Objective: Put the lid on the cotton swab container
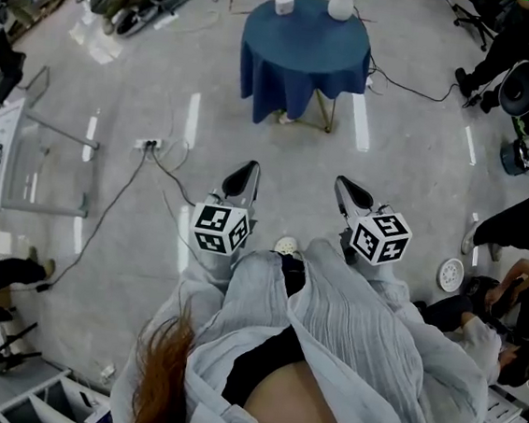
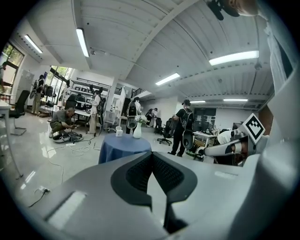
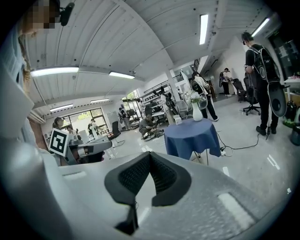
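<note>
**Fingers (image 2: 136, 173) pressed together on nothing, cotton swab container (image 1: 284, 3) far ahead**

We hold the left gripper (image 1: 249, 169) and the right gripper (image 1: 342, 182) side by side at the waist. Each has its tips meeting, with nothing between them. The container stands on the round table (image 1: 304, 55) draped in blue, near a white vase (image 1: 341, 2) and well apart from both grippers. It is too small for us to tell whether a lid sits on it, and the vase's top is cut off in the head view
</note>
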{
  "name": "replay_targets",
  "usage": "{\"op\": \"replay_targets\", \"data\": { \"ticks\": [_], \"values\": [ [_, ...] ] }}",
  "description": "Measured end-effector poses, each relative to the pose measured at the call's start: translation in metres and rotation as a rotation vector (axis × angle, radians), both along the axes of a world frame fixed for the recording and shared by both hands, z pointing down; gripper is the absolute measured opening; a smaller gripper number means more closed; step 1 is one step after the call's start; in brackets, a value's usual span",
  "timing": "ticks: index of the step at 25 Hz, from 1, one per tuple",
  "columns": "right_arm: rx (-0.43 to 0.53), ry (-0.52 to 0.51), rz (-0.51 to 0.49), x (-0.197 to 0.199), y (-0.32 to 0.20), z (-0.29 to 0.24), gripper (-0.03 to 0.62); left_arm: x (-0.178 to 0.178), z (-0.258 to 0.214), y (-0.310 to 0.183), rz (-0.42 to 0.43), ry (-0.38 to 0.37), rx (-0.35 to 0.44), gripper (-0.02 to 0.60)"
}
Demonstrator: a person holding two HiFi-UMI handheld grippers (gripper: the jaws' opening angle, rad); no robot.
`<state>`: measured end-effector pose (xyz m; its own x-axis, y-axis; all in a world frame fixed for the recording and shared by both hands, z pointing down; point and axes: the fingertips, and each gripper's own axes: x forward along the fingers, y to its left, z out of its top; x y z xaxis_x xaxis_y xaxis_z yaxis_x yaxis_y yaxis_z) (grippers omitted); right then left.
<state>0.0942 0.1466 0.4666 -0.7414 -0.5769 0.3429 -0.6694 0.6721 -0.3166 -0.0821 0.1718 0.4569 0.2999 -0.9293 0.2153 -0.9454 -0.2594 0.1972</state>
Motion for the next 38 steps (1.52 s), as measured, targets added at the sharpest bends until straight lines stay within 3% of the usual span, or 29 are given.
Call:
{"op": "replay_targets", "data": {
  "ticks": [6,21,29,38],
  "values": [
    [-0.008,-0.005,-0.005,-0.014,0.001,-0.001,0.002,-0.013,0.006,0.007,-0.011,0.003,-0.028,0.017],
    [-0.106,0.002,-0.040,-0.015,0.012,0.026,0.002,-0.006,0.040,0.031,-0.039,0.044,-0.128,0.017],
    [-0.111,-0.025,-0.051,-0.029,-0.028,0.024,0.002,-0.014,0.032,-0.009,-0.041,0.036,-0.121,0.017],
    [-0.093,-0.016,-0.047,-0.029,-0.108,0.016,0.002,-0.019,0.023,-0.093,-0.043,0.033,-0.104,0.017]
  ]
}}
